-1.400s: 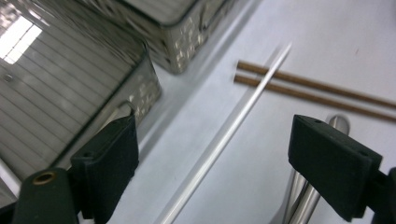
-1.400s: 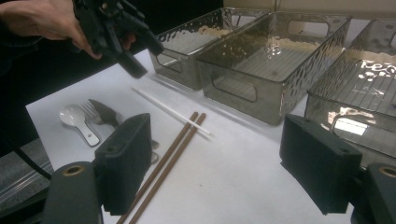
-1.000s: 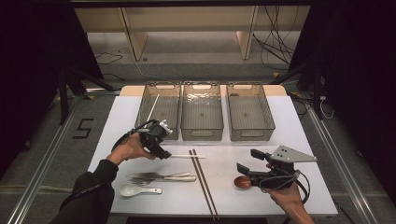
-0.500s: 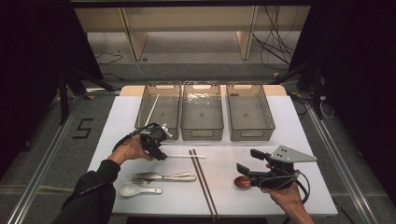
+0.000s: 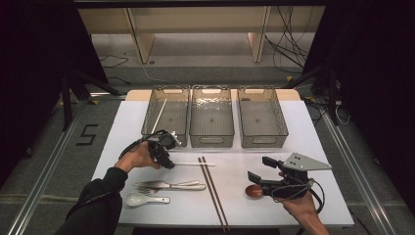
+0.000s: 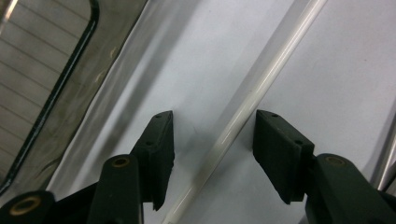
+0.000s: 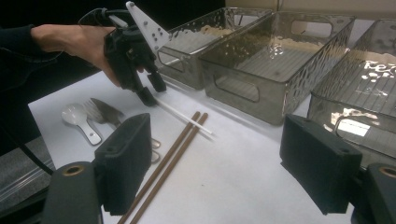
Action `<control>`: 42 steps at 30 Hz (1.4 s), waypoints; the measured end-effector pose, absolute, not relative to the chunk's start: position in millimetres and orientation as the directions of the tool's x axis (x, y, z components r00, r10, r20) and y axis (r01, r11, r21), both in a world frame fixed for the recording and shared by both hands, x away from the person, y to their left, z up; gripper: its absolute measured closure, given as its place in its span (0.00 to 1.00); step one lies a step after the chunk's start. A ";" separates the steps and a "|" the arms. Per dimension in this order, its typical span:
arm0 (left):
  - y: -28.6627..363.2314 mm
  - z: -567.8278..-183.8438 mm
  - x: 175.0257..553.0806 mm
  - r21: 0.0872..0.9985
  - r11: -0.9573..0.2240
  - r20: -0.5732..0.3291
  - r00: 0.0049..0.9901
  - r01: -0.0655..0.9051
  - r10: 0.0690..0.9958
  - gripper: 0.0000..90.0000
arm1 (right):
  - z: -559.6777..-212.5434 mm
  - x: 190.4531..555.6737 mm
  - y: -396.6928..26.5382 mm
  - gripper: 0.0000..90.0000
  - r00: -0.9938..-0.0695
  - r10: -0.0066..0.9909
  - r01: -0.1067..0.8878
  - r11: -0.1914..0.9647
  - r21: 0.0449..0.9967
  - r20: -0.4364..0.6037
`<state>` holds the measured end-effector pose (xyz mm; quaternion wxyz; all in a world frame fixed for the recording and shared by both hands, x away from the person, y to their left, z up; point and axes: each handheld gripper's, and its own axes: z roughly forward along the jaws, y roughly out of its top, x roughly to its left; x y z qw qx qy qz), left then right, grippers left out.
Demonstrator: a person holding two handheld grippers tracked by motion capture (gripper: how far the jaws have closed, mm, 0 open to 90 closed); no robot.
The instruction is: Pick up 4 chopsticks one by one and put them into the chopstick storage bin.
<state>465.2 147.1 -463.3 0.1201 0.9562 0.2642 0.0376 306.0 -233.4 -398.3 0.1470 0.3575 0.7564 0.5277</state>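
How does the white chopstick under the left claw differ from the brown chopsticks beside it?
The white chopstick is pale and single; the brown chopsticks are dark and paired. The white one lies crosswise between the open jaws of the left claw, which have just been closing; the brown pair runs toward the table's near edge, untouched. All lie flat.

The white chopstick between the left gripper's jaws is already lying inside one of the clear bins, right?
Not quite. The white chopstick between the left gripper's jaws lies on the white table, in front of the bins, not inside one. The left gripper view shows it flat on the tabletop, jaws either side and not pressing it; they have just been closing.
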 end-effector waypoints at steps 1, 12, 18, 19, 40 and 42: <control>147.9 -463.1 465.5 0.250 -0.832 0.004 0.859 0.495 0.512 0.54 | -398.3 305.9 -233.5 0.29 -0.701 0.696 0.386 0.187 0.903 0.156; 144.7 -461.3 464.7 0.233 -0.855 -0.002 0.879 0.464 0.477 0.68 | -398.3 306.0 -233.3 0.29 -0.702 0.696 0.386 0.189 0.903 0.154; 142.0 -460.5 464.1 0.213 -0.875 0.004 0.896 0.434 0.445 0.78 | -398.3 306.1 -233.3 0.29 -0.703 0.695 0.384 0.190 0.903 0.153; 141.5 -460.4 463.7 0.214 -0.878 0.005 0.899 0.427 0.439 0.79 | -398.3 306.1 -233.2 0.29 -0.703 0.695 0.384 0.191 0.903 0.152; 138.9 -459.6 457.5 0.213 -0.934 0.045 0.952 0.288 0.303 0.93 | -398.1 306.1 -232.9 0.29 -0.704 0.694 0.385 0.193 0.903 0.151; 139.6 -459.2 457.9 0.219 -0.933 0.068 0.949 0.286 0.307 0.93 | -398.1 306.1 -232.8 0.29 -0.704 0.694 0.384 0.192 0.903 0.152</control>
